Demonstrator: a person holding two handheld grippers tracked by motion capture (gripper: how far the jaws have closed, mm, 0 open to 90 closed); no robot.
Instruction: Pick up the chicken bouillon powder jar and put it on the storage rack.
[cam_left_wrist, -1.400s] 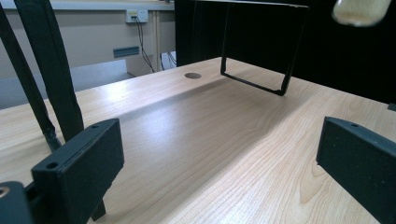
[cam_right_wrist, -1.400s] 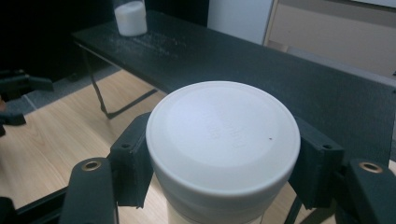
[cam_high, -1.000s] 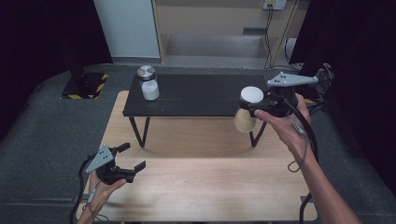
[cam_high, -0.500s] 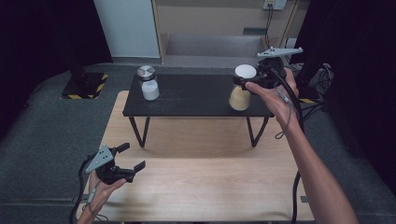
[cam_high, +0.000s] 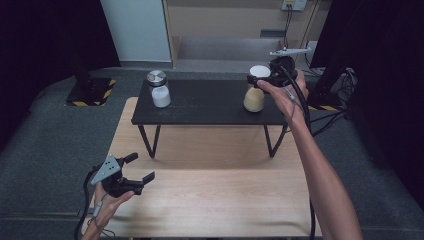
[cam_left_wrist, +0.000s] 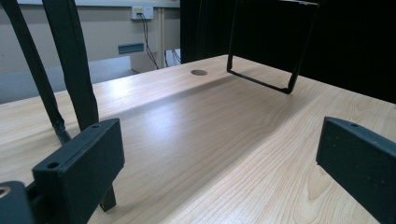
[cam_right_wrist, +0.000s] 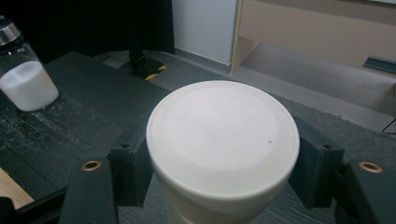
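Right gripper (cam_high: 261, 80) jaws clamp the white-lidded jar (cam_right_wrist: 222, 140), its embossed lid lettering unreadable; left gripper (cam_high: 136, 170) jaws gape.

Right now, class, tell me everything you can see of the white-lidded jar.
The jar stands upright at the right end of the black bench. Its body looks cream or tan, its round white lid smooth plastic with faint embossing and a tiny dark speck. The right gripper clasps it just under the lid, one jaw on each side. Its base appears to rest on the bench. Nothing else touches it.
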